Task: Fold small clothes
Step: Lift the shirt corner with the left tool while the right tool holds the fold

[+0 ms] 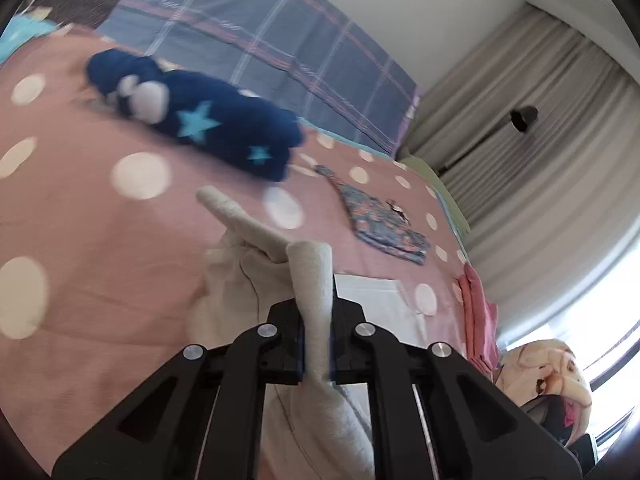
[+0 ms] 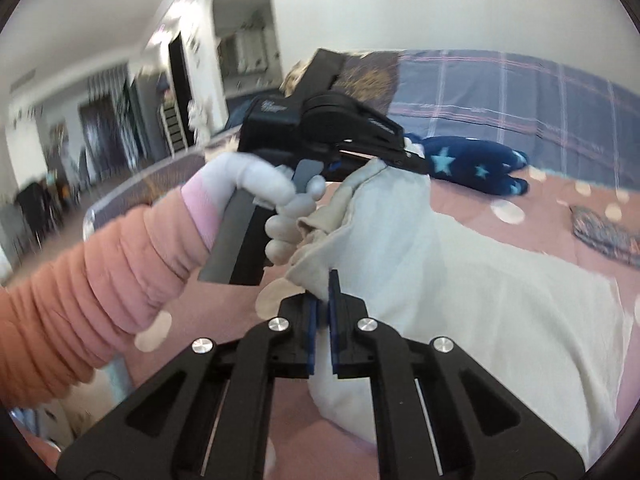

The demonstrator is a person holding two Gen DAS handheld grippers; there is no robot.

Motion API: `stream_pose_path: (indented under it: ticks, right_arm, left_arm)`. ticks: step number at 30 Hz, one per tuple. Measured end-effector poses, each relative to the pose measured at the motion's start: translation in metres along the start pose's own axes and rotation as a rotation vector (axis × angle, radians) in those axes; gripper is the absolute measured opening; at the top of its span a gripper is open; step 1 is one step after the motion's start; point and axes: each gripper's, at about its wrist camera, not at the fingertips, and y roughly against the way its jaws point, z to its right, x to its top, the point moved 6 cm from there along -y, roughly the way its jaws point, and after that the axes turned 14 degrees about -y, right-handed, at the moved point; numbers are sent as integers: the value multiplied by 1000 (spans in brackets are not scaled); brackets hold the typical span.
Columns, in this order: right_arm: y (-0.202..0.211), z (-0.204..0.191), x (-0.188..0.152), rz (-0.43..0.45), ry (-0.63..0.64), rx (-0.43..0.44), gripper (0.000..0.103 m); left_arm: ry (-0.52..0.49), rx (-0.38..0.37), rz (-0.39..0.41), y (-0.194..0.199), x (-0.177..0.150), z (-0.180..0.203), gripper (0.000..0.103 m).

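Note:
A cream-white small garment (image 2: pixel 460 280) lies partly on the pink dotted bedspread (image 1: pixel 88 208) and is lifted at one end. My left gripper (image 1: pixel 318 344) is shut on a beige strip of that garment (image 1: pixel 312 280), which sticks up between the pads. The right wrist view shows my right gripper (image 2: pixel 323 320) shut on a bunched edge of the same garment. There the left gripper (image 2: pixel 416 162), held by a white-gloved hand (image 2: pixel 280 196) in a pink sleeve, pinches the garment's far corner, raised above the bed.
A rolled navy garment with light-blue stars (image 1: pixel 208 120) lies farther up the bed. A floral patterned piece (image 1: pixel 384 224) and a pink folded item (image 1: pixel 478 312) sit to the right. A plaid blanket (image 1: pixel 280 40) covers the bed's far side; curtains (image 1: pixel 540 140) hang at right.

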Motion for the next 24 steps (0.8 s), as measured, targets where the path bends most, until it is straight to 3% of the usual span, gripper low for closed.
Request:
stream_pose_path:
  ticks: [8,17,24]
  right_arm:
    - [64,89,2,88,-208,-12,5]
    - [131,193,-36,138,-473,-51,5]
    - [144,244,-74,96,-621,-62,5]
  left_arm:
    - [-73,-4,-74,-73,10,85,8]
    - [-208,-21,-210,-176,-9,176,8]
    - [-306,84,-333,-236,-38,195,8]
